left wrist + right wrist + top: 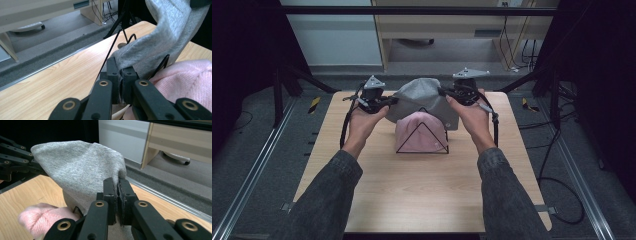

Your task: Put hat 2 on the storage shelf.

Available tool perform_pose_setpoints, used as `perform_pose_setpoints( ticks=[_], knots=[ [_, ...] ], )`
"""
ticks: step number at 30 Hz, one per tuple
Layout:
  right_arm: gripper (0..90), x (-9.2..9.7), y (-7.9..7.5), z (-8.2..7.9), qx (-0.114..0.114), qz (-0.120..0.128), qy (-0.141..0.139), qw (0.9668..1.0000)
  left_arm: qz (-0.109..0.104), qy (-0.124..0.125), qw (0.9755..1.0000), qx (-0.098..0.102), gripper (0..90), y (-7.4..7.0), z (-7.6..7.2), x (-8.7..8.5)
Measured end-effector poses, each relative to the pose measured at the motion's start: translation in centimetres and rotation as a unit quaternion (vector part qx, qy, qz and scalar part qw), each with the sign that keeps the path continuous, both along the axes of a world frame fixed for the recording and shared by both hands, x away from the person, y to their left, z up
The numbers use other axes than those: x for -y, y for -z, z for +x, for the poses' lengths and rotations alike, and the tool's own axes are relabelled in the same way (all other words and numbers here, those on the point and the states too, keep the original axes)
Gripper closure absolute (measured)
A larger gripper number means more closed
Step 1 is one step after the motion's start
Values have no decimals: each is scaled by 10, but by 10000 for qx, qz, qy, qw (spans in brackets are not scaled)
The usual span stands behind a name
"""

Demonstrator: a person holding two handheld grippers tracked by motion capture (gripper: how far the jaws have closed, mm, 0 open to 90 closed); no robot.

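- While both claws grip the grey hat's [424, 100] rim, left claw [388, 101] and right claw [446, 94] pinched tight on the cloth, the hat hangs stretched between them above the pink hat [419, 132].
- The pink hat sits on a wire stand [422, 142] on the table [422, 195].
- Step in hand, by my reading: lowering the grey hat over the pink one.
- Next move calls for even descent, rim kept spread, clearing the stand's peak.

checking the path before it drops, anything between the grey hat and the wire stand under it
Yes: a pink hat already sits on the wire stand, right beneath the grey hat. Both tongs, left and right, hold the grey hat by its edges above it.
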State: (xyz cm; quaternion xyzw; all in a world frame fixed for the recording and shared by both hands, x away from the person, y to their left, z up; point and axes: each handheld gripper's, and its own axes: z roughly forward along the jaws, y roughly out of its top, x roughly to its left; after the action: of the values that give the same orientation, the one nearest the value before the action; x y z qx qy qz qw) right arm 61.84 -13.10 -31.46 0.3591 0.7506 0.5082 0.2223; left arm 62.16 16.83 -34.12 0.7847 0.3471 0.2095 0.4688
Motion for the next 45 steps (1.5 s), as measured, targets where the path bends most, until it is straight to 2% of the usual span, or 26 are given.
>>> perform_pose_setpoints(
  ticks=[9, 13, 15, 23, 29, 45],
  knots=[
    [862, 1, 10, 0, -68, -12, -8, 10000, 44, -2, 10000, -88, 876, 13, -1, 0],
    [861, -1, 14, -1, -106, -134, 20, 9999, 124, 17, 9999, -104, 876, 19, -2, 2],
    [861, -1, 16, -1, -126, -166, 13, 9998, 83, -8, 9999, -131, 877, 22, -2, 1],
    [861, -3, 19, -3, -131, -174, -26, 9998, 102, -34, 9998, -185, 877, 29, -3, -3],
    [859, -4, 26, -5, -165, -194, -59, 9997, 106, -152, 9997, -160, 877, 31, -3, -6],
    [856, -6, 45, -5, -310, -299, -51, 9991, 261, -257, 9981, -503, 877, 50, 0, -6]
  ],
)
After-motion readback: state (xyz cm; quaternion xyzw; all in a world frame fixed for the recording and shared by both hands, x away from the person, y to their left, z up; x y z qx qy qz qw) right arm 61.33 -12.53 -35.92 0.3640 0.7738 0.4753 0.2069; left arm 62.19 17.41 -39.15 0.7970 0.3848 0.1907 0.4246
